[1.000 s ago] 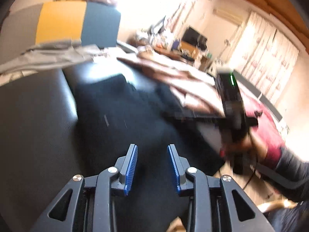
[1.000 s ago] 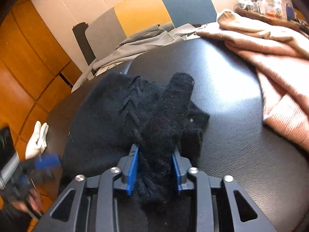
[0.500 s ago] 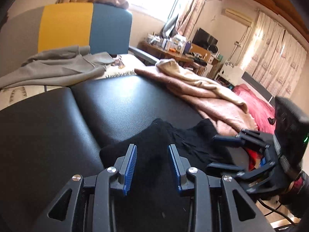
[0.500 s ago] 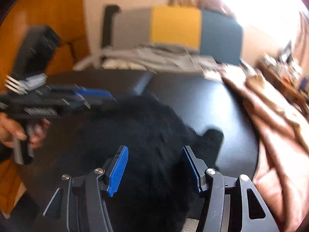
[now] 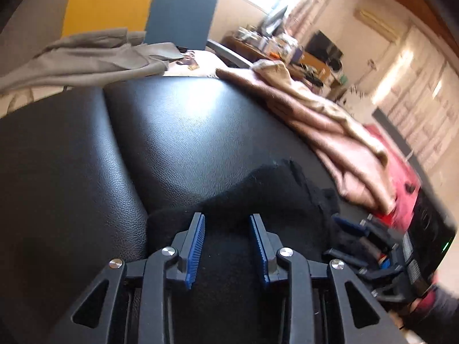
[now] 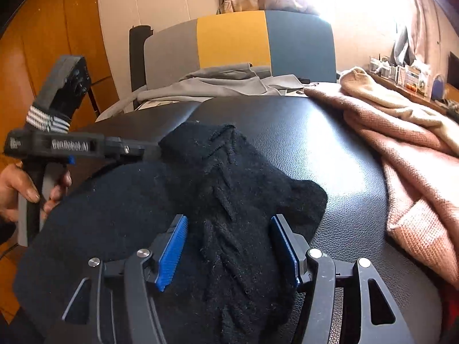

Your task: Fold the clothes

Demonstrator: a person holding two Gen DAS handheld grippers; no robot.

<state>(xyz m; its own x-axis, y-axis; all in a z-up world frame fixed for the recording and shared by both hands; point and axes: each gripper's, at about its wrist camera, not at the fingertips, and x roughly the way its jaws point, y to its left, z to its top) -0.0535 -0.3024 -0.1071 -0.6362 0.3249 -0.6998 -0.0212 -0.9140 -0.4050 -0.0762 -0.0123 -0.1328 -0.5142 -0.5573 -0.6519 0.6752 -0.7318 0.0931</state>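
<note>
A black cable-knit sweater [image 6: 229, 177] lies bunched and folded on a black padded surface [image 6: 330, 143]. My right gripper [image 6: 228, 220] hangs open just above its near part, with the cable pattern running between the blue pads and neither pad pressing it. My left gripper [image 6: 149, 150] comes in from the left and meets the sweater's far-left edge. In the left wrist view, black knit [image 5: 272, 189] fills the narrow gap of the left gripper [image 5: 226, 218], which is shut on it. The right gripper [image 5: 341, 239] shows at lower right there.
A pink-and-cream knit pile [image 6: 407, 166] lies along the right side of the surface. Behind it, a grey garment [image 6: 223, 86] is draped over a chair with a grey, yellow and blue back [image 6: 232, 37]. A hand [image 6: 17, 183] holds the left gripper's handle. A cluttered desk stands far right.
My right gripper let go of the black sleeve and opened wide. The sweater went from spread flat to folded over itself. The left gripper kept its narrow gap throughout.
</note>
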